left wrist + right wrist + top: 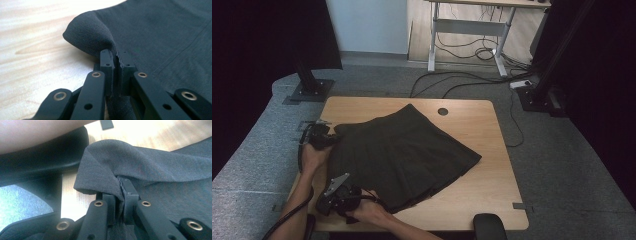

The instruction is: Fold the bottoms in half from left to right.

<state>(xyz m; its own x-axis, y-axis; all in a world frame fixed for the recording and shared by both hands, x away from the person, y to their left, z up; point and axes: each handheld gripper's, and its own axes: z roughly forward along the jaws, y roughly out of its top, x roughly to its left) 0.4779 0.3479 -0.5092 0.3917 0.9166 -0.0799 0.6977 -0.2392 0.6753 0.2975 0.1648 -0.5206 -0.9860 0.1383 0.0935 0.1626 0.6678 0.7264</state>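
Note:
A dark grey skirt [407,150] lies spread on the wooden table [492,180], with its waist end toward the left side. My left gripper [333,140] is at the skirt's far left corner. In the left gripper view, my left gripper [117,58] is shut on a raised fold of the skirt [162,30]. My right gripper [361,196] is at the near left corner, close to the table's front edge. The right gripper view has my right gripper [120,187] shut on a bunched edge of the skirt [150,165].
A round cable hole [442,111] is in the table near its far edge. A black rounded pad [489,225] sits at the front edge. Black stands [309,85] rise beyond the table's corners, and cables [462,80] trail over the grey floor.

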